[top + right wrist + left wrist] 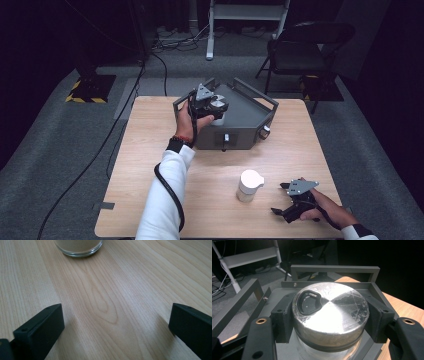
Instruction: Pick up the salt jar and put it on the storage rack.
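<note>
Dark-floored room around the tabletop [150, 150]: on the grey fixture [245, 117], the left hand-held gripper [329, 315] clamps the jar's metal lid [332, 312], so keep both pads level while twisting; the right hand-held gripper [292, 202] rests wide open nearer the person, beside a white-lidded jar [249, 185].

1. A grey frame stand [245, 117] sits at the far middle of the table [150, 165].
2. A lidded jar [329, 315] stands on the stand's left part, between the 2 jaws of the left gripper [210, 106], which press its lid from both sides.
3. A white-lidded container [249, 185] stands nearer the front edge, right of centre.
4. The right gripper [282, 197] rests on the table just right of that container, jaws spread wide apart.
</note>
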A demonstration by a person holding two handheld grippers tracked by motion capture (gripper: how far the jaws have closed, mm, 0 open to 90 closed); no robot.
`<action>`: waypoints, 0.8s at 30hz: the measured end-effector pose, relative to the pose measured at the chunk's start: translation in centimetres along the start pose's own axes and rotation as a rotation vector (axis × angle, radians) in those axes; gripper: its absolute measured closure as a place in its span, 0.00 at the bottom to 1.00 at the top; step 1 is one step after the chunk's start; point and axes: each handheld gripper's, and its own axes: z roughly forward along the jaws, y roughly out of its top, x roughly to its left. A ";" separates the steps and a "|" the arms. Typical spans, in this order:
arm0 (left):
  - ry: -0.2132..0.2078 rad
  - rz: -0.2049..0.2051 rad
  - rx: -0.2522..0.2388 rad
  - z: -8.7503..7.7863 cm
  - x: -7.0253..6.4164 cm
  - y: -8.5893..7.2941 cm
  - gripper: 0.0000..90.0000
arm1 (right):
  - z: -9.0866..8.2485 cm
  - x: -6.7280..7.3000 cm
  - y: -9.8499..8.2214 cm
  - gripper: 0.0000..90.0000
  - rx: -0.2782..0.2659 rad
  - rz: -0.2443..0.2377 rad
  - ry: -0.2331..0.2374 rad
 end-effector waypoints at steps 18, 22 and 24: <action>0.032 0.002 -0.026 -0.6 0.0 0.3 0.03 | 0.0 0.0 0.0 0.00 0.000 -0.001 0.001; 0.038 0.029 -0.031 -1.7 -0.3 1.1 0.01 | 0.0 0.0 0.0 0.00 0.000 -0.001 0.001; 0.033 0.041 -0.036 -2.3 -0.4 1.4 0.01 | 0.0 0.0 0.0 0.00 -0.001 -0.001 0.001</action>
